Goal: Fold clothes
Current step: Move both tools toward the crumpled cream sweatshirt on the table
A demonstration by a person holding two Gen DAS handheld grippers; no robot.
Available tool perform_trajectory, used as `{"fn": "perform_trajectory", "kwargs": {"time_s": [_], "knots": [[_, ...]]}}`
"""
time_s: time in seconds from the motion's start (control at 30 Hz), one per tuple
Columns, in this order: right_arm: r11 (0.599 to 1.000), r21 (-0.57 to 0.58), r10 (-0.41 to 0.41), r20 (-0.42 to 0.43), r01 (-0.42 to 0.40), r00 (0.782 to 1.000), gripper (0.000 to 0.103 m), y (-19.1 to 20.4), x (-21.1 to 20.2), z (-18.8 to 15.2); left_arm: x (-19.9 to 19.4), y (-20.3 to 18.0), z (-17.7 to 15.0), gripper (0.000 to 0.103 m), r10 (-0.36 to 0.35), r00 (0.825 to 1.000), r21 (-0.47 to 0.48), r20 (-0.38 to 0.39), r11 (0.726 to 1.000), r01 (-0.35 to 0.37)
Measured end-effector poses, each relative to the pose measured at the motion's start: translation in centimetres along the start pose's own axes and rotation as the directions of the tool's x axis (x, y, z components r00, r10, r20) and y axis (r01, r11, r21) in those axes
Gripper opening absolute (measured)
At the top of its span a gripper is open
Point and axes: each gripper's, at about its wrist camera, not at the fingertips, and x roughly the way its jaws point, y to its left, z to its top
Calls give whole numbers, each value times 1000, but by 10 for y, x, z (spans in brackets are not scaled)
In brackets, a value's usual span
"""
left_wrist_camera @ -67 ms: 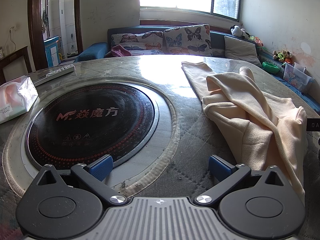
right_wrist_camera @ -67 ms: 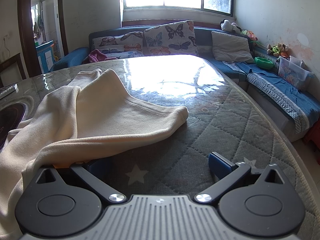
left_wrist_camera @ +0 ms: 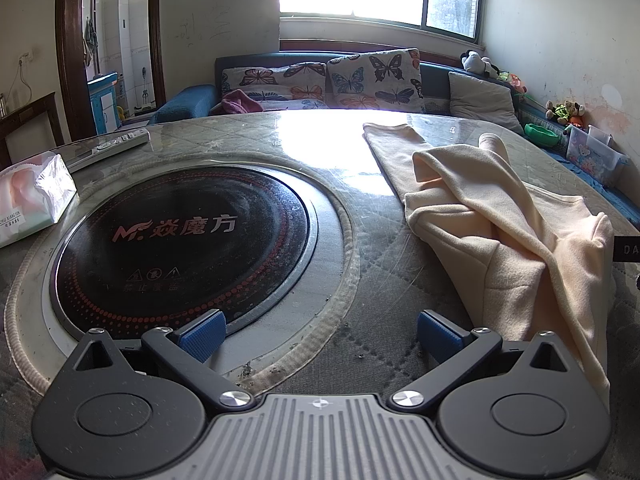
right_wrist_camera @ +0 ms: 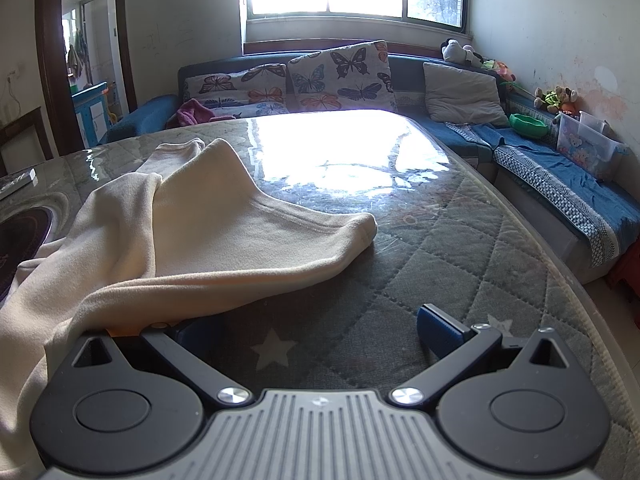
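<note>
- Left gripper (left_wrist_camera: 322, 334) is hovering low over the table (left_wrist_camera: 384, 344), jaws wide apart, nothing between the blue pads (left_wrist_camera: 202, 334).
- It is sitting at the near edge of the round black cooktop (left_wrist_camera: 180, 240), w/ the cream garment (left_wrist_camera: 500, 232) lying crumpled to its right, not touching it.
- Right gripper (right_wrist_camera: 320, 332) is also spread wide; the cream garment (right_wrist_camera: 180, 240) is draping over its left finger, the right pad (right_wrist_camera: 438, 330) is staying bare.
- Garment is lying on the quilted table (right_wrist_camera: 440, 264), left half of the right view.
- Tissue pack (left_wrist_camera: 32, 196) and remote (left_wrist_camera: 108, 146) are lying far left.
</note>
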Motion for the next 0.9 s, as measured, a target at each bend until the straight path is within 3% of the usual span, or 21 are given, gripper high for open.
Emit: {"fn": "perform_trajectory", "kwargs": {"time_s": [0.23,0.63,0.9], "knots": [[999,-17,28,0,-28,1000,103,21,-16,-14,0,0,0,103,0,1000,-2,-1,1000,0],[995,12,103,31,-104,994,103,22,-60,-43,-9,-2,-5,103,27,999,-45,-27,999,-28],[991,6,135,44,-136,990,103,30,-81,-49,-28,-14,-12,103,22,999,-19,-32,1000,-23]]}}
